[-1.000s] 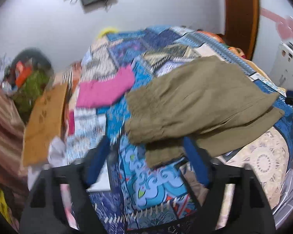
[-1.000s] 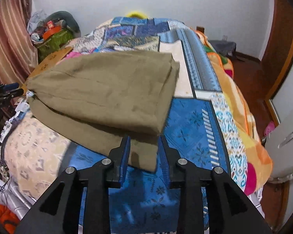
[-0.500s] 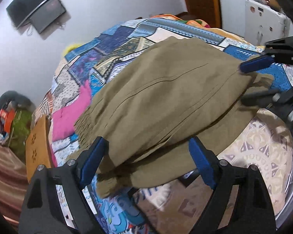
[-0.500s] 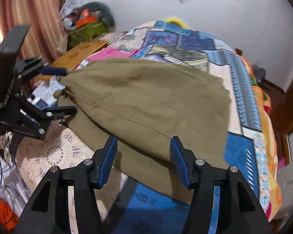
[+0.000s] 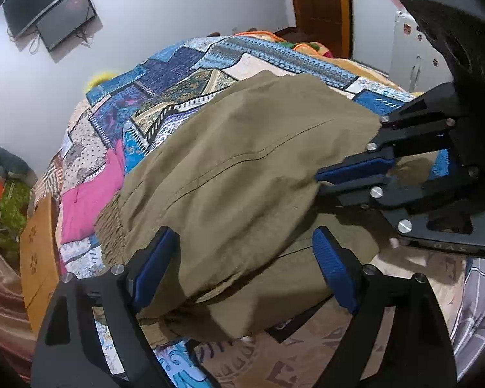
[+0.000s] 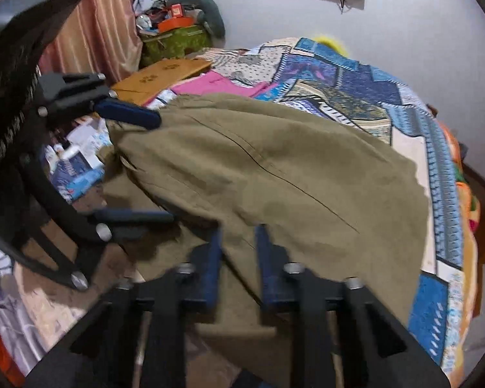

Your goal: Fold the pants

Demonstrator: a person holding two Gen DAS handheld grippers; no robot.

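Olive-green pants [image 5: 236, 174] lie folded over on a patchwork bedspread [image 5: 190, 64]. My left gripper [image 5: 242, 265] stands open, its blue fingers straddling the near edge of the folded cloth without pinching it. In the right wrist view this left gripper [image 6: 145, 165] sits at the waistband end of the pants [image 6: 274, 168]. My right gripper [image 6: 239, 252] has the near cloth edge between its fingers, and its jaws are closing. Seen from the left wrist, the right gripper [image 5: 320, 182] is nearly together, pinching the edge of the pants.
A pink garment [image 5: 87, 200] lies beyond the pants on the bed. A wooden board [image 6: 158, 76] leans at the bedside. A green bag with clutter [image 6: 174, 40] and a striped curtain [image 6: 90, 29] stand behind it. A wall TV [image 5: 64, 19] and a wooden door [image 5: 320, 3] are further off.
Both grippers have moved in over the near edge of the pants. The right gripper's jaws, wider half a second ago, have narrowed onto the cloth. The left gripper stays wide.
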